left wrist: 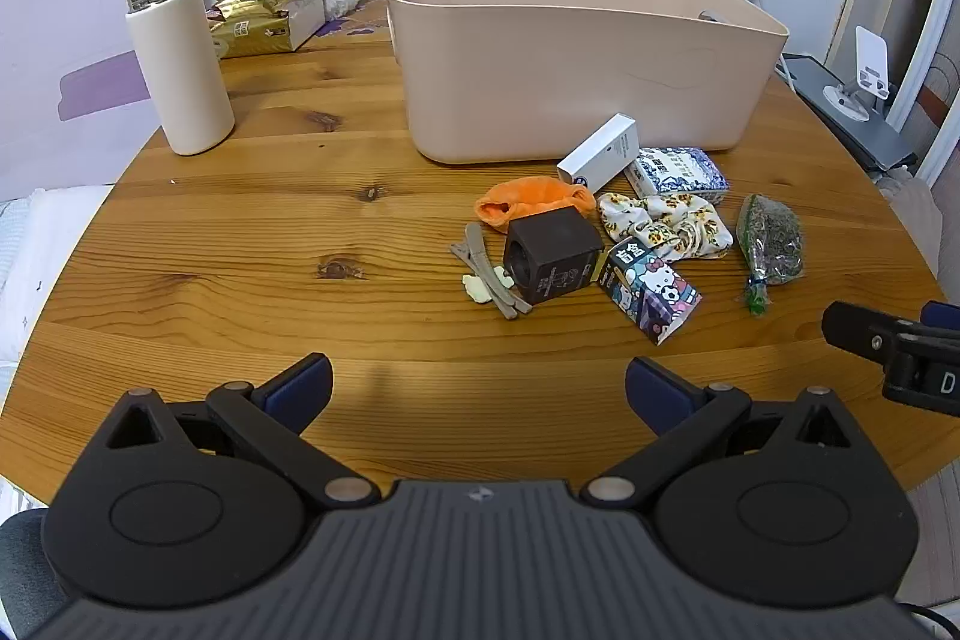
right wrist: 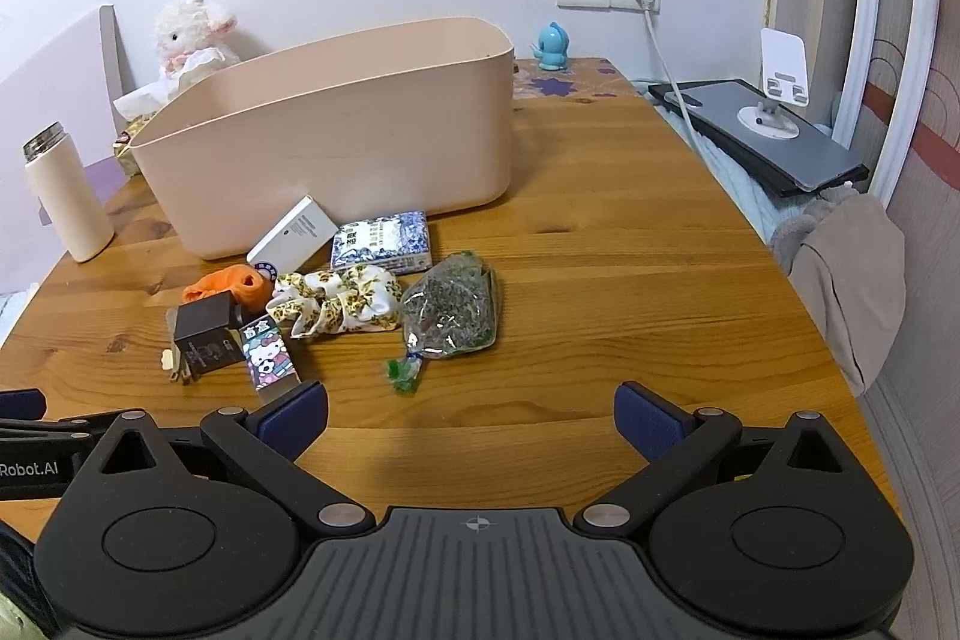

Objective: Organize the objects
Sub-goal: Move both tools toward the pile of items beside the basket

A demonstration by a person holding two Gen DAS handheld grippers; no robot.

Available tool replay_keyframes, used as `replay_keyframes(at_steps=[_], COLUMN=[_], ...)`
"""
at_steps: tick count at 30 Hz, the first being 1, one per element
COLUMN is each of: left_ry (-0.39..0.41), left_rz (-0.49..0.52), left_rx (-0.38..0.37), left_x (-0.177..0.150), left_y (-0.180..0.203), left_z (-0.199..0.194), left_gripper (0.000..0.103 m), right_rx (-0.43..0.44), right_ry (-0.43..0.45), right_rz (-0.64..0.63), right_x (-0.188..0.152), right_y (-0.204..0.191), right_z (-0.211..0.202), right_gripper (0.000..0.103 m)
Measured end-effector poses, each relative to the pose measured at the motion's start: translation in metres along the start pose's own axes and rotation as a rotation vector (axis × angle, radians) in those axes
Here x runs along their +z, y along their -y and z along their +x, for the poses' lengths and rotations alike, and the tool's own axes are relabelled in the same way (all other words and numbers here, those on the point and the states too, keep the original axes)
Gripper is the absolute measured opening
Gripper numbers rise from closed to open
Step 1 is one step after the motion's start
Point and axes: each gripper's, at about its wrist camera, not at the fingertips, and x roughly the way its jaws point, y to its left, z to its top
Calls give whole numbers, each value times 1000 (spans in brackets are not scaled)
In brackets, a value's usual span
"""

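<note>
Left gripper (left wrist: 479,388) and right gripper (right wrist: 471,415) both spread wide, empty, above bare table (left wrist: 240,232). Clutter heaped just before the bin (left wrist: 570,58) — nothing gripped yet. We judge sorting unstarted; next, reach for the herb bag (right wrist: 453,310), nearest the right gripper.

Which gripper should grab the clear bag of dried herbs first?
Right, probably. The herb bag lies just ahead of the open right gripper, while from the left gripper it sits far off to the right.
</note>
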Motion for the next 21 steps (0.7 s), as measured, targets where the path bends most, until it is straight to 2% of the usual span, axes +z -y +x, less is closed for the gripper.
replay_keyframes(at_steps=[21], left_ry=[-7], left_rz=[-28], left_rx=[12], left_x=[-1], left_y=[-5], left_z=[-3], left_gripper=[103], right_rx=[-10], right_ry=[-17], right_rz=[-60], right_x=[-8], right_y=[-7], right_z=[-5], right_gripper=[103])
